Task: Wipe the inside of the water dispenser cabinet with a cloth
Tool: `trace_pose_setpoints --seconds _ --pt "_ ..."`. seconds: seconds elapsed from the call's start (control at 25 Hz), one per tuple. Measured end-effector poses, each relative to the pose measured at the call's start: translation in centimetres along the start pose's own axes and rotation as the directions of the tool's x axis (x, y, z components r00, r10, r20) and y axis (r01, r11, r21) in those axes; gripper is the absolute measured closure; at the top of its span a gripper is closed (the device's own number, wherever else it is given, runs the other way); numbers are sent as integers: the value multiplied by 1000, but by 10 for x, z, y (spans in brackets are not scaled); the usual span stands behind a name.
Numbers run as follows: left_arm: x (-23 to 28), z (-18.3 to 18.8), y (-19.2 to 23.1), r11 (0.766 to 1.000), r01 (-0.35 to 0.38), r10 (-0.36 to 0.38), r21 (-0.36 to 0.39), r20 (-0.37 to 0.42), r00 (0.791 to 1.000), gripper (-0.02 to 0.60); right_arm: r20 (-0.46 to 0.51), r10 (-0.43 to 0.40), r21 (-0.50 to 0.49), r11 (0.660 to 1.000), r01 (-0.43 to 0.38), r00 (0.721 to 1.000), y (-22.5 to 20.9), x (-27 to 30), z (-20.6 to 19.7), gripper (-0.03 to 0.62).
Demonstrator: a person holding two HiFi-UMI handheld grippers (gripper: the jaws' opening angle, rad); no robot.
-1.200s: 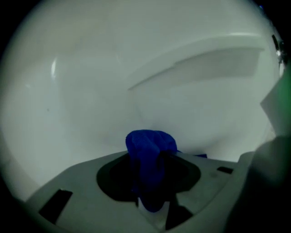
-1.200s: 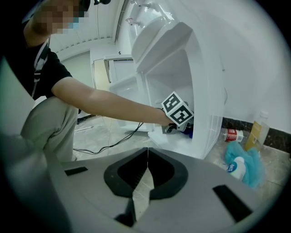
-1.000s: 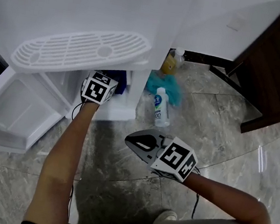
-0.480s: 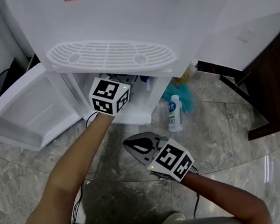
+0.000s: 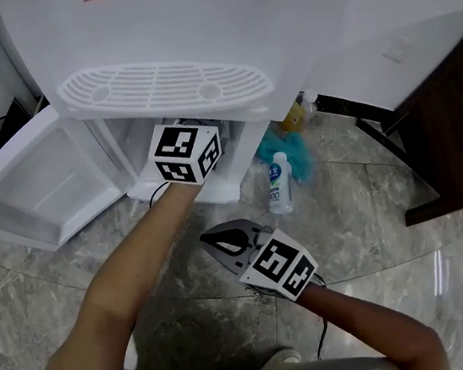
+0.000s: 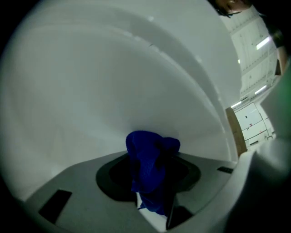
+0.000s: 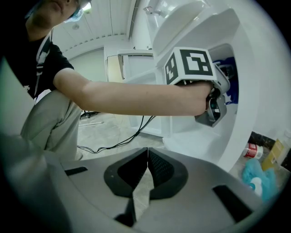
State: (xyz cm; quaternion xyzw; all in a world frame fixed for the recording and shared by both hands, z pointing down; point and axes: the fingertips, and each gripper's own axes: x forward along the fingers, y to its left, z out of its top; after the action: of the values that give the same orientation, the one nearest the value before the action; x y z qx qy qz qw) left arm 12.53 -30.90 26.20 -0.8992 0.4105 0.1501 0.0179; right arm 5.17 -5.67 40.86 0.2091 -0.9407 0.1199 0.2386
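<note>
Head view has the right tongs (image 5: 211, 239) nearest, shut and empty, idle in front of the cabinet (image 5: 239, 160). Left tongs (image 6: 153, 159) reach inside it, clamped on the blue cloth (image 6: 150, 177), which is close to a white inner wall; contact is unclear. Wiping looks under way, though no marks show how much is left. The door (image 5: 35, 186) hangs open left of the cabinet. A bottle (image 5: 278, 186) and a teal tuft (image 5: 291, 156) lie to its right, out of the way.

your left gripper (image 6: 153, 195), arm stretched forward, clamps the blue cloth (image 6: 148, 154); your right gripper (image 7: 146, 170) hovers, jaws pressed together, empty.
</note>
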Motion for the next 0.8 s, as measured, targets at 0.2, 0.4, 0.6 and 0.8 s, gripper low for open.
trace_pose_setpoints --seconds 0.2,0.4,0.6,0.8 --pt "27 -4 24 994 -106 106 18 -14 994 425 17 -29 27 999 28 999 -9 -17 -4 595" --pt "33 -7 27 993 -106 106 -47 -4 994 426 -7 -24 63 998 25 1000 -10 -28 -26 595" --pt "18 -10 14 998 -66 66 -22 -4 998 426 5 6 61 998 -6 1000 -7 -15 -19 595" --pt "23 -9 18 998 -70 70 1 -6 997 426 22 35 49 998 -36 999 -2 -9 -10 595"
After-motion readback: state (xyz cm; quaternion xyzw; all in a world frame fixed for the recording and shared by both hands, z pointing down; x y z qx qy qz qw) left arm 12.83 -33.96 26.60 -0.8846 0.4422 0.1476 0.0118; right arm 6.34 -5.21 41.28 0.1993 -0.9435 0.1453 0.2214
